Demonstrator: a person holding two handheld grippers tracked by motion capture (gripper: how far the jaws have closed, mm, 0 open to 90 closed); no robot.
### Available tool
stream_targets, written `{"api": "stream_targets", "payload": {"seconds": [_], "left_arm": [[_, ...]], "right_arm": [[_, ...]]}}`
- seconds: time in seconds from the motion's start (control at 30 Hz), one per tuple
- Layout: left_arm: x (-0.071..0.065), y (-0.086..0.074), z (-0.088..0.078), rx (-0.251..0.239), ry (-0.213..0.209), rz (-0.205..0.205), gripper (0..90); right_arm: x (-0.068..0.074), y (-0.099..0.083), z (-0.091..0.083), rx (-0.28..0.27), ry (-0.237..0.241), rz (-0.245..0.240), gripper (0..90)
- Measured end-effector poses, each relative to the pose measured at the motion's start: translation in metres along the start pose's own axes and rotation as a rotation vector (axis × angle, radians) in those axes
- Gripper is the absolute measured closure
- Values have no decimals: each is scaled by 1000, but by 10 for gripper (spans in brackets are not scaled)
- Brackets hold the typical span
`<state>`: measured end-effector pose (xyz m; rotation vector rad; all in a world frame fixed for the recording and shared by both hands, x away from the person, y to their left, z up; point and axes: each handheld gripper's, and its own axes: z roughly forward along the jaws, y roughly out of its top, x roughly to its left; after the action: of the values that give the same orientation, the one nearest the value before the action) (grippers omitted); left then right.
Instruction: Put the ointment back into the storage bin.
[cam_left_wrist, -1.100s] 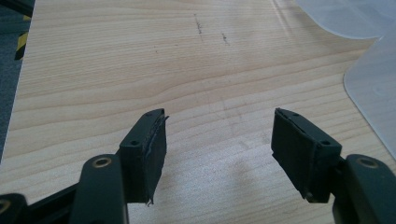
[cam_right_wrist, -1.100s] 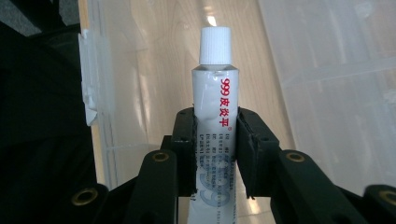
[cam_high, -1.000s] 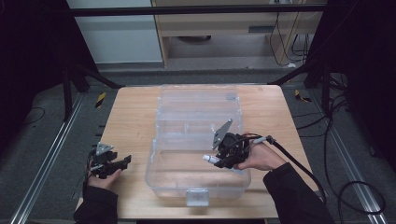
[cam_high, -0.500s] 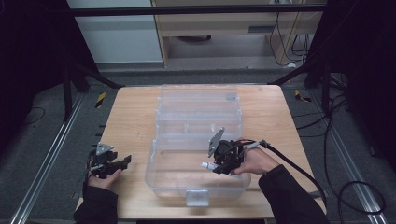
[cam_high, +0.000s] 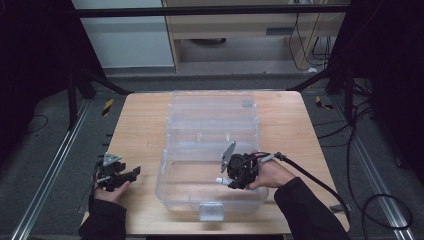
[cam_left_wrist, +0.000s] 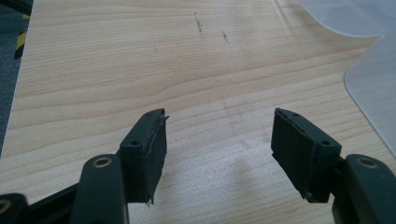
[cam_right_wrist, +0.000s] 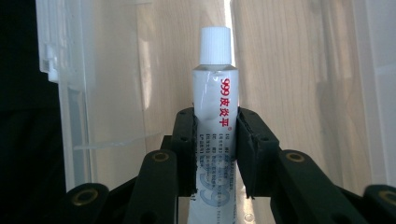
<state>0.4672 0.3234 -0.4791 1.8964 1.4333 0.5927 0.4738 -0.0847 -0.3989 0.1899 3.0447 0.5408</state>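
While right hand-held gripper (cam_right_wrist: 215, 154) clamps tube (cam_right_wrist: 215, 107) inside clear box (cam_high: 175, 185); left hand-held gripper (cam_left_wrist: 219, 144) apart.

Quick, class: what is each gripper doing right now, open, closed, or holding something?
Left gripper: open, empty, over the wooden table.
Right gripper: closed on a white ointment tube with red lettering, inside the clear plastic box.

Both forearms wear dark sleeves (cam_high: 305, 210). Each black gripper, left gripper (cam_high: 117, 175) and right gripper (cam_high: 239, 172), carries a grey three-cornered plate (cam_high: 228, 155) on top; brass-coloured rivets (cam_right_wrist: 160, 157) stud the linkages, and a black cable (cam_high: 320, 182) trails from the right one.
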Motion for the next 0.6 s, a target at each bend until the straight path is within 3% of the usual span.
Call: {"api": "stream_targets", "payload": {"seconds": [0.6], "left_arm": [[1, 0, 0, 1, 0, 3, 359]], "right_arm": [[0, 1, 25, 78, 35, -54, 699]]}}
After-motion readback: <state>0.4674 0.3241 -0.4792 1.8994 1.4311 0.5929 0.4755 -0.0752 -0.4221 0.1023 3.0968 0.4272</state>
